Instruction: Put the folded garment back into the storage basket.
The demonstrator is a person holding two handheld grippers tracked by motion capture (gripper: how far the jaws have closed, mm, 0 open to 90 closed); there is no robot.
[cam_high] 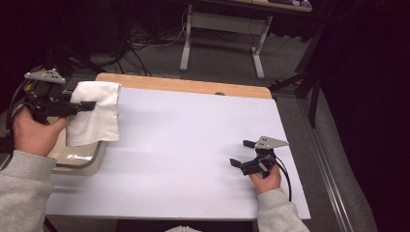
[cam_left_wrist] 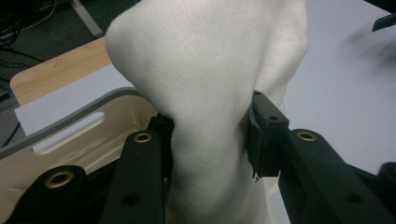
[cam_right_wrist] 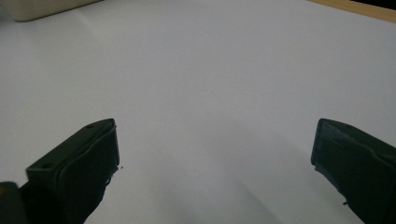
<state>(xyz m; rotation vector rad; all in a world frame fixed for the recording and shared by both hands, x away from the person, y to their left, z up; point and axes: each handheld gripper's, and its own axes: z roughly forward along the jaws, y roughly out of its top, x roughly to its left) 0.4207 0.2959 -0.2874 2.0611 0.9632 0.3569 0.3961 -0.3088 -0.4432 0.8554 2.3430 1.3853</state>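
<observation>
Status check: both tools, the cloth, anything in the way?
Left tool shut on white cloth, held over beige tray. Right tool open, low over white table. Nothing in the way.

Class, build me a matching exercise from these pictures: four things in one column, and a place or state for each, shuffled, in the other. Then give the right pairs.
Things
1. left claw
2. right claw
3. white cloth
4. beige tray

Places or states
A. at the table's left edge, under the hanging cloth
B. open, over bare white tabletop
C. shut on fabric
D. hanging, pinched between two jaws

Pairs: 1-C, 2-B, 3-D, 4-A
</observation>
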